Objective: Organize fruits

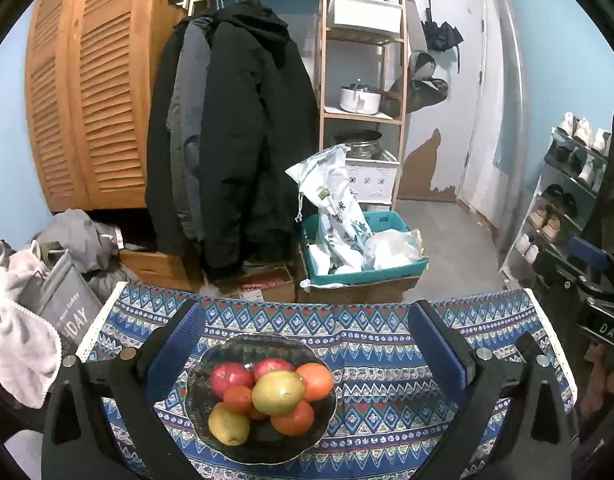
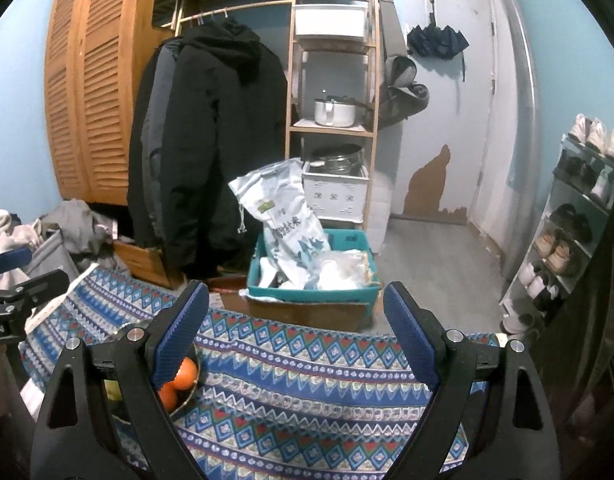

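Note:
A dark glass bowl sits on the patterned tablecloth. It holds two red apples, three oranges and two yellow-green pears. My left gripper is open and empty, its blue pads either side of the bowl, above it. My right gripper is open and empty over bare cloth to the right of the bowl. In the right wrist view only the bowl's edge and two oranges show behind the left finger.
Beyond the table's far edge stand a teal crate with bags on a cardboard box, hanging coats, a wooden shelf and a shoe rack. A laundry pile lies at the left.

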`<move>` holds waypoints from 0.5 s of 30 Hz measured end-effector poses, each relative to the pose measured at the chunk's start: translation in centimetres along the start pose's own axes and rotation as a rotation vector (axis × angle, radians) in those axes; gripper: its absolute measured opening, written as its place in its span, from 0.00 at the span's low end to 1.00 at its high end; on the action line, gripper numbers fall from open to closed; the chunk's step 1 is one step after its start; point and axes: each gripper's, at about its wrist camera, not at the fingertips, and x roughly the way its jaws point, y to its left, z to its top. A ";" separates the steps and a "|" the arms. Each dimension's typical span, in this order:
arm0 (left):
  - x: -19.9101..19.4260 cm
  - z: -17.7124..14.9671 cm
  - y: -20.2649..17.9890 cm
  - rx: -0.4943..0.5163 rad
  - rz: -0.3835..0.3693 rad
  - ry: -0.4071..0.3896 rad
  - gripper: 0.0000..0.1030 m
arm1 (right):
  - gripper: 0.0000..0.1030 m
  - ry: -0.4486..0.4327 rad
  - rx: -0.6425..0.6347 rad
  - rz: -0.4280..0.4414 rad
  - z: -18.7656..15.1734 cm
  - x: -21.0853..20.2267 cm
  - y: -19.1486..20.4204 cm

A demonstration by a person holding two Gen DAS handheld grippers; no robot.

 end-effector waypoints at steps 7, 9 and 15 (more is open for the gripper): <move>0.0 0.0 -0.3 0.002 -0.001 0.003 0.99 | 0.85 0.001 -0.001 -0.002 0.0 0.0 0.0; -0.1 0.0 -0.4 0.003 0.000 0.004 0.99 | 0.85 -0.001 0.000 -0.004 0.0 -0.1 0.0; -0.1 0.1 -0.6 0.007 0.008 0.002 0.99 | 0.85 -0.004 -0.001 -0.004 -0.1 -0.2 -0.1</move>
